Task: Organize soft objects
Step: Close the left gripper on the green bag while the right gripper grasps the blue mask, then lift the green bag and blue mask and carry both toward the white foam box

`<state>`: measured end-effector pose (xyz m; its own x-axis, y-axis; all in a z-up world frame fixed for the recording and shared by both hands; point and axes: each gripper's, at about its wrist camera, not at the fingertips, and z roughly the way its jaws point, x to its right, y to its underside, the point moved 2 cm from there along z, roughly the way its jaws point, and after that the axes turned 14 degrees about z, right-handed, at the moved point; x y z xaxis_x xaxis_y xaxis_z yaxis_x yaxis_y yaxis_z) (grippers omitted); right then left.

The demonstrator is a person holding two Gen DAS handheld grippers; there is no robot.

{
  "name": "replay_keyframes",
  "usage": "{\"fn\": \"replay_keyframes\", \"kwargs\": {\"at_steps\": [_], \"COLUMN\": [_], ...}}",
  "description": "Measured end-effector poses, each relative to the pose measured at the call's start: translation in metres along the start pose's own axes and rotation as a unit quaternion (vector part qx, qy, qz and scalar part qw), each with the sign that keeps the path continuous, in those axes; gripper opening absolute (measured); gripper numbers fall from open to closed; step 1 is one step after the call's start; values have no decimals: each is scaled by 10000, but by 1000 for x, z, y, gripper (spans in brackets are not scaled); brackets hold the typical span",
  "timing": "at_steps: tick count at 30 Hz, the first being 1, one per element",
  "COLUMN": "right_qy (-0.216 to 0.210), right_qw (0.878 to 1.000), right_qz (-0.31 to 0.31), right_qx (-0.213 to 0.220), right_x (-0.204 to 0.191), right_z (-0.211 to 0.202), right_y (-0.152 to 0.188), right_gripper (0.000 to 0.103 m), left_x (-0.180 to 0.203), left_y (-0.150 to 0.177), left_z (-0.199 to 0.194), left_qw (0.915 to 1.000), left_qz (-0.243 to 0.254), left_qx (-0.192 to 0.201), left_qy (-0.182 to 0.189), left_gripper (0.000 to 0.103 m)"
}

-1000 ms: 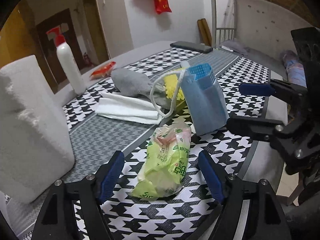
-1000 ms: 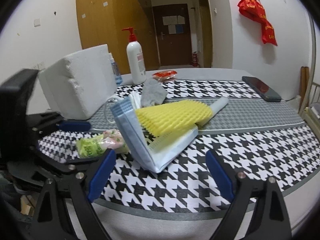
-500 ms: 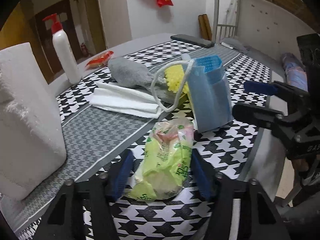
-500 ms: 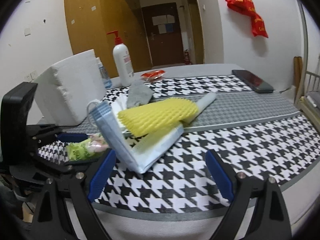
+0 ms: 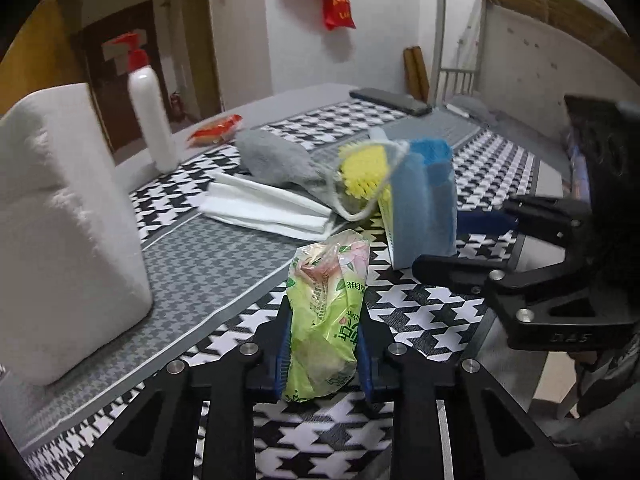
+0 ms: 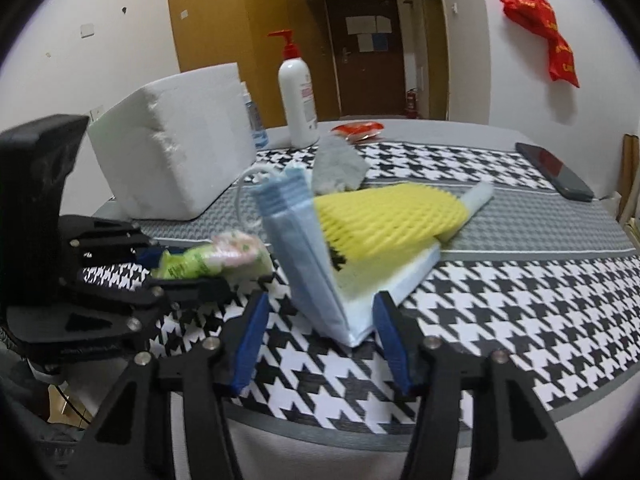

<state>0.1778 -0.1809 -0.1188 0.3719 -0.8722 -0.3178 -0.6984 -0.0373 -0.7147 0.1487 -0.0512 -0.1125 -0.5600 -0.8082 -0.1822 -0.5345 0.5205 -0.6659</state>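
Left wrist view, left tongs (image 5: 322,354) just closed onto green tissue pack (image 5: 326,316), print illegible, right tongs (image 6: 320,344) half-open, closing.

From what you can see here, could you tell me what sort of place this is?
Probably a dormitory or small bedroom: a metal bunk bed frame beside the table, a wooden door with notices, and a red decoration on the wall.

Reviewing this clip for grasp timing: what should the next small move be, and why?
Probably finish closing the right gripper, whose jaws have just been closing, on the blue face mask: a gap shows beside its left pad. The left gripper already squeezes the green packet.
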Motion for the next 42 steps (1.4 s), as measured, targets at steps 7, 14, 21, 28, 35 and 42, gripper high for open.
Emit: {"fn": "replay_keyframes", "kwargs": {"at_steps": [7,14,21,28,35,42], "right_qy": [228,140,-34,-336,-501,-637], "right_qw": [9997,9998,9996,9983,9962,9928], "right_qz": [-94,-128,-123,-112,-166,-190], "right_qx": [-89,5,255,460,694,993], "right_x": [-2,-8,-19,-27,-39,-48], "right_z": [6,0,-21,-43,-60,-82], "right_y": [2,-2,-13,-23,-31,-44], "right_gripper": [18,12,12,12,8,8], "left_x": [-8,-8,-11,-16,-14,-11], "left_y": [12,23,28,29,27,30], "left_z": [-26,-44,-61,-84,-94,-110], "left_qw": [9990,9976,9958,9928,9908,9878], "left_qz": [-339,-485,-568,-676,-694,-714], "left_qx": [286,461,604,831,977,1128], "left_qy": [-114,-197,-383,-538,-627,-805], "left_gripper": [29,29,28,28,28,28]}}
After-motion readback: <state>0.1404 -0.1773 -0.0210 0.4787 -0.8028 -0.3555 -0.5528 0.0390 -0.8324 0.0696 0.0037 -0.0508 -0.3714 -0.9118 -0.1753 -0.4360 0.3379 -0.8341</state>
